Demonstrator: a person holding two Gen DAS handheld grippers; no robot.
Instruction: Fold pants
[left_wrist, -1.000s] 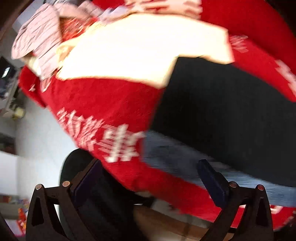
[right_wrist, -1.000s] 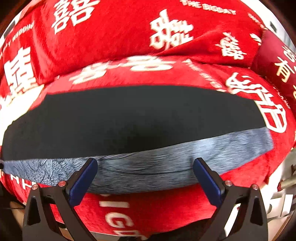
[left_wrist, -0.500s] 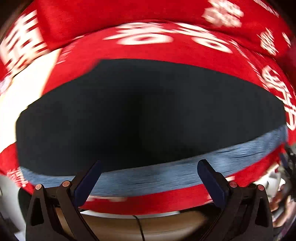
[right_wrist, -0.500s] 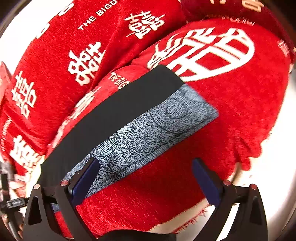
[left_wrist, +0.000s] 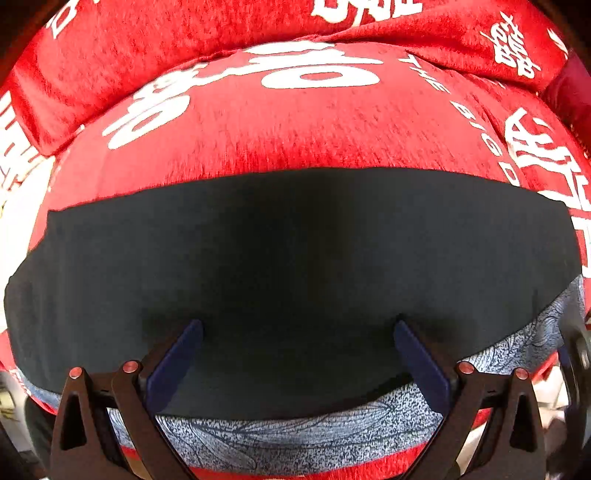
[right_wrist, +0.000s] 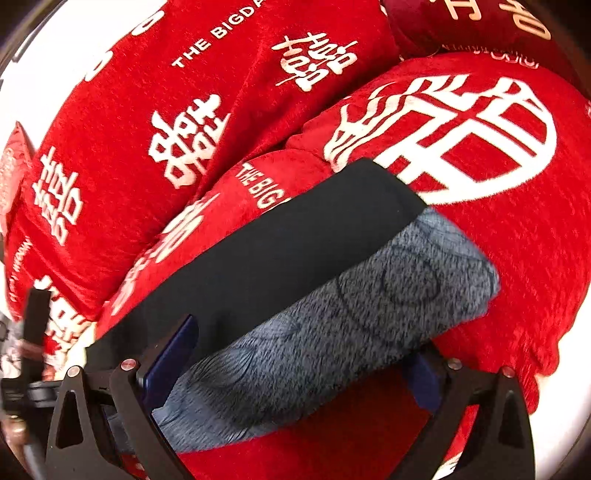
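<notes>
Folded dark pants (left_wrist: 295, 266) lie flat on a red blanket (left_wrist: 280, 140), both tools spread over them.

Left tool (left_wrist: 298, 328) gapes at centre; right tool (right_wrist: 299, 354) straddles the grey patterned band (right_wrist: 332, 332) (gripping nothing). Best pinch all layers together. Red cushion (right_wrist: 476, 29) at 1 o'clock stays clear.

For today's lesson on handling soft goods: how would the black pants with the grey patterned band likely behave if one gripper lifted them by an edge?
The pants would probably drape and sag, since they lie flat and limp on the red blanket. The grey band looks thicker, so it may hang heavier. The plush blanket likely resists sliding.
</notes>
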